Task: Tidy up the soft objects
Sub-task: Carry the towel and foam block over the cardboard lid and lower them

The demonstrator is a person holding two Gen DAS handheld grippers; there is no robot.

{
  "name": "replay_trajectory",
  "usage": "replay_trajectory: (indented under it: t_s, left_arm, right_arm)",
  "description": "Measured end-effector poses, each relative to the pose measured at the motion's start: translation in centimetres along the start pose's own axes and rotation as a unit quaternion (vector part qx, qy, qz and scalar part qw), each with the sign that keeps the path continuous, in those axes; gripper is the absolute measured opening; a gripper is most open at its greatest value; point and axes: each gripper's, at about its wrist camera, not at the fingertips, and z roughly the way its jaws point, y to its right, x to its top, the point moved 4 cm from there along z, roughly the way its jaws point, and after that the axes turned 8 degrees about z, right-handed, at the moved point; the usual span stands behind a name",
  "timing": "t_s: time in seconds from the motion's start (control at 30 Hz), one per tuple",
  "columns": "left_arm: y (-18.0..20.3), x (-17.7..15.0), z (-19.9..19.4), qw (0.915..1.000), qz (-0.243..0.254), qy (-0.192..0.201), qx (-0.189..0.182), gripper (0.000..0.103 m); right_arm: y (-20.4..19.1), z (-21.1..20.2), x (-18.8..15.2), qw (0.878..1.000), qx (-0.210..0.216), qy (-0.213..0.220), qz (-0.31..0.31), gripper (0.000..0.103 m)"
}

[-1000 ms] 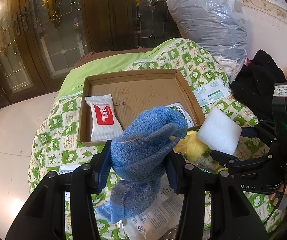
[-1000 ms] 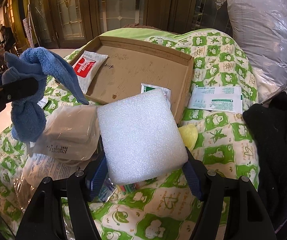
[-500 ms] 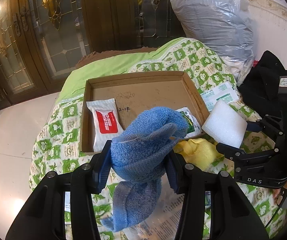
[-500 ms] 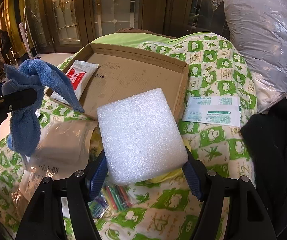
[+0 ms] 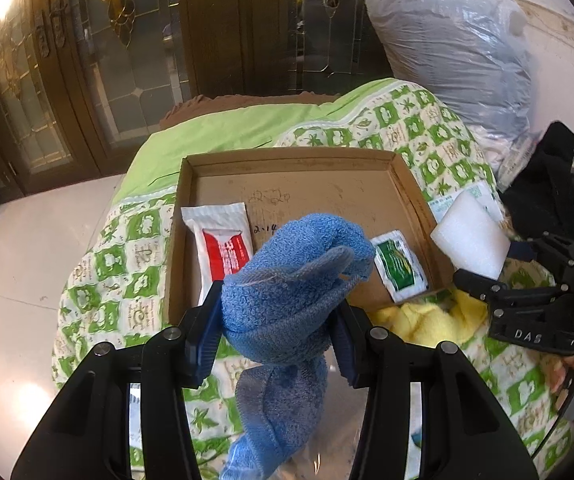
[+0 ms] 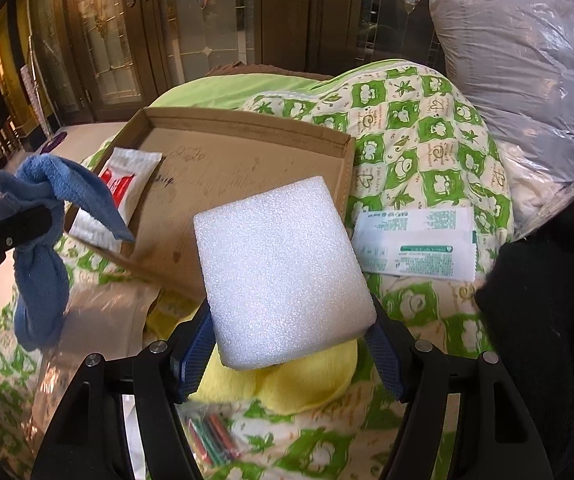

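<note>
My left gripper [image 5: 273, 332] is shut on a bunched blue towel [image 5: 287, 284], whose tail hangs below the fingers; it hovers just before the near wall of a shallow cardboard box [image 5: 287, 156]. My right gripper [image 6: 289, 354] is shut on a white foam block [image 6: 279, 268], held above a yellow cloth [image 6: 307, 384] near the box's front right corner [image 6: 347, 148]. In the box lie a white and red packet [image 5: 223, 244] and a green sachet [image 5: 401, 268]. The right wrist view shows the blue towel [image 6: 47, 216] at the left; the left wrist view shows the foam block [image 5: 471, 236] at the right.
The box rests on a green and white patterned quilt [image 6: 419, 128]. A printed white packet [image 6: 415, 240] lies right of the box. A big grey plastic bag [image 5: 459, 44] and black clothing [image 6: 547, 320] sit at the right. Clear plastic bags [image 6: 99, 320] and coloured sticks [image 6: 215, 436] lie near me.
Both grippers have carried their loads forward toward the box: the towel now overlaps its near wall, and the foam block has come up to its front right corner. Grips unchanged.
</note>
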Motion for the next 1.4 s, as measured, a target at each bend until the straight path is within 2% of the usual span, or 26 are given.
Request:
replay_trajectory:
  t_s: [0.17,0.3,0.43,0.73,0.97,1.1,1.23,1.33,1.4]
  left_arm:
    - [-0.2,2.8,1.0,0.9998,-0.011,0.013,-0.007,0.046]
    - [-0.5,5.8,1.1,0.9987,-0.026,0.041,-0.014,0.047]
    - [-1.0,7.3,2.5,0.9972,-0.049,0.052,-0.025,0.047]
    - [0.3,3.4,9.6,0.9983,-0.04,-0.027,-0.032,0.047]
    - [0.4,2.7,10.9,0.9987,-0.027,-0.037,-0.02,0.047]
    - [-0.6,5.0,10.8,0.9993,-0.029,-0.021,-0.009,0.047]
    - [-1.6,8.5,8.6,0.9985,-0.045,0.027,-0.013,0.047]
    - [-1.7,9.1,7.5,0.9974,-0.049,0.051,-0.012,0.047]
    - [-1.3,8.3,8.0,0.9982,-0.042,0.041,-0.013,0.047]
  right_arm:
    - [-0.3,1.6,1.4,1.0,0.006,0.0,0.006,0.069]
    - [-0.5,2.8,2.6,1.0,0.009,0.004,0.011,0.069]
    - [-0.4,4.2,3.5,1.0,0.01,0.003,0.019,0.069]
    - [-0.7,8.0,3.4,0.999,0.017,-0.025,0.029,0.069]
    - [-1.8,9.8,3.7,0.999,0.016,-0.031,0.016,0.069]
    - [-2.3,10.5,4.0,0.999,0.014,-0.032,0.014,0.069]
    - [-2.4,10.5,3.9,0.999,0.014,-0.032,0.015,0.069]
    - [-2.3,10.6,3.9,0.999,0.016,-0.033,0.018,0.069]
    - [-2.3,10.7,3.9,0.999,0.016,-0.034,0.018,0.069]
